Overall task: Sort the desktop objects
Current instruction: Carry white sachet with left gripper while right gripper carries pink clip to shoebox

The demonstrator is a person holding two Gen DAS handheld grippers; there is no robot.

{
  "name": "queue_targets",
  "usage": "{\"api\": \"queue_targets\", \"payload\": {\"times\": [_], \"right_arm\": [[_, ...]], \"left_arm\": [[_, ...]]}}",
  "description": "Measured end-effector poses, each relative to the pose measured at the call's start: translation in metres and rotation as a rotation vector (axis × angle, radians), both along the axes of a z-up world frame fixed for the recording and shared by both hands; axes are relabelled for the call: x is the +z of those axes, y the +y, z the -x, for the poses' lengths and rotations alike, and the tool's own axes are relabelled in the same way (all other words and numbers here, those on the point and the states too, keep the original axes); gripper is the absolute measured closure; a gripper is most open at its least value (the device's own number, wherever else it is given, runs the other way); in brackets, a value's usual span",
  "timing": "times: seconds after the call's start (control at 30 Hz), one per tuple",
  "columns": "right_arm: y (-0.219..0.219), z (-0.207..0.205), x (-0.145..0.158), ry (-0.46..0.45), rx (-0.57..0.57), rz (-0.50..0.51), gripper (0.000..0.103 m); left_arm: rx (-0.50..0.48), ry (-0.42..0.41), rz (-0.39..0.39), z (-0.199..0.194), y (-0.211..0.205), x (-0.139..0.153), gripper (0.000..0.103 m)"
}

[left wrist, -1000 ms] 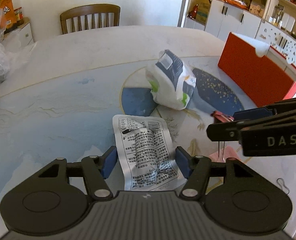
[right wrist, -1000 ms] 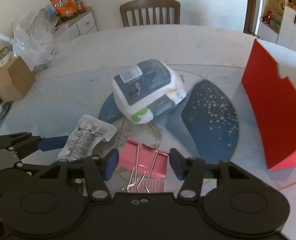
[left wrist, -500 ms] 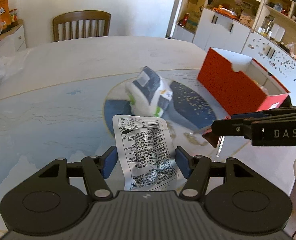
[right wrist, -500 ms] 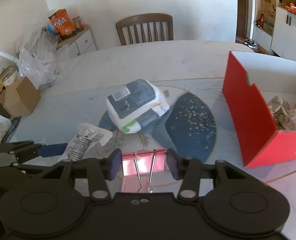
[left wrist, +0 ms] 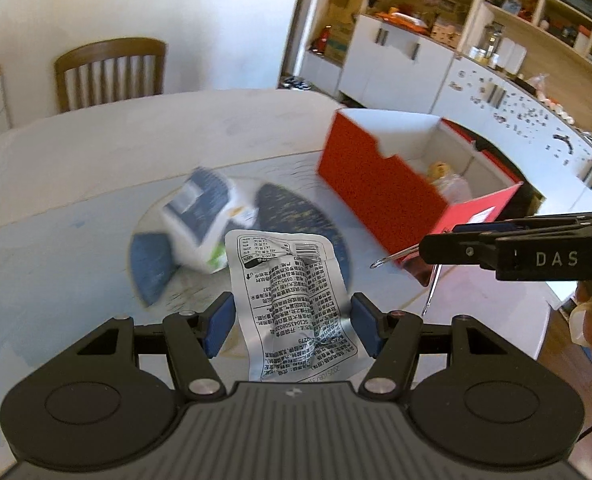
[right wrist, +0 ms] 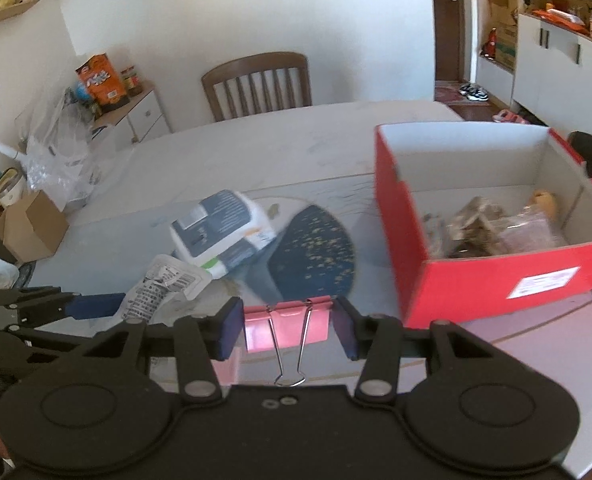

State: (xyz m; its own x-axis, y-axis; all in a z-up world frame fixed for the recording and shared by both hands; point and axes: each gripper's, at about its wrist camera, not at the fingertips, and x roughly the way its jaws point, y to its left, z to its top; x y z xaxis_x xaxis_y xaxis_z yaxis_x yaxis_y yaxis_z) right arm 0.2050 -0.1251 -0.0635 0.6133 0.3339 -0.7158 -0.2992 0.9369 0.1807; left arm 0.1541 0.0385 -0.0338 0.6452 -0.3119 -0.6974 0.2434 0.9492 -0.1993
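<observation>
My left gripper is shut on a silver snack packet with black print and holds it above the table. My right gripper is shut on a pink binder clip, its wire handles hanging toward the camera. The right gripper also shows in the left wrist view, close to the red box. The left gripper with the packet shows in the right wrist view, low at the left. The open red box holds several wrapped items.
A white and dark blue tissue pack lies on the round blue pattern of the table. A wooden chair stands behind the table. Bags and a cardboard box sit at the left. White cabinets stand at the right.
Both grippers have risen from the table with their objects and moved right, toward the red box. The box interior has come into view.
</observation>
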Motion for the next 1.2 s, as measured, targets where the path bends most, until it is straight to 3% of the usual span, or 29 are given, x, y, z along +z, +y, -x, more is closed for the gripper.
{"api": "queue_targets", "payload": {"times": [0.63,0.93,1.2], "right_arm": [[-0.131,-0.043,0.047,-0.143,-0.126,0.049,0.054],[-0.181,-0.081,0.038,-0.159,-0.162,0.047,0.054],[-0.215,-0.116,0.018,-0.12,-0.2,0.046,0.054]], "left_arm": [[-0.143,-0.099,0.008,-0.058,-0.135,0.052,0.04],[-0.15,-0.079,-0.033,-0.107,-0.19,0.051,0.04],[-0.117,-0.002,-0.068,-0.161,-0.22,0.034,0.04]]}}
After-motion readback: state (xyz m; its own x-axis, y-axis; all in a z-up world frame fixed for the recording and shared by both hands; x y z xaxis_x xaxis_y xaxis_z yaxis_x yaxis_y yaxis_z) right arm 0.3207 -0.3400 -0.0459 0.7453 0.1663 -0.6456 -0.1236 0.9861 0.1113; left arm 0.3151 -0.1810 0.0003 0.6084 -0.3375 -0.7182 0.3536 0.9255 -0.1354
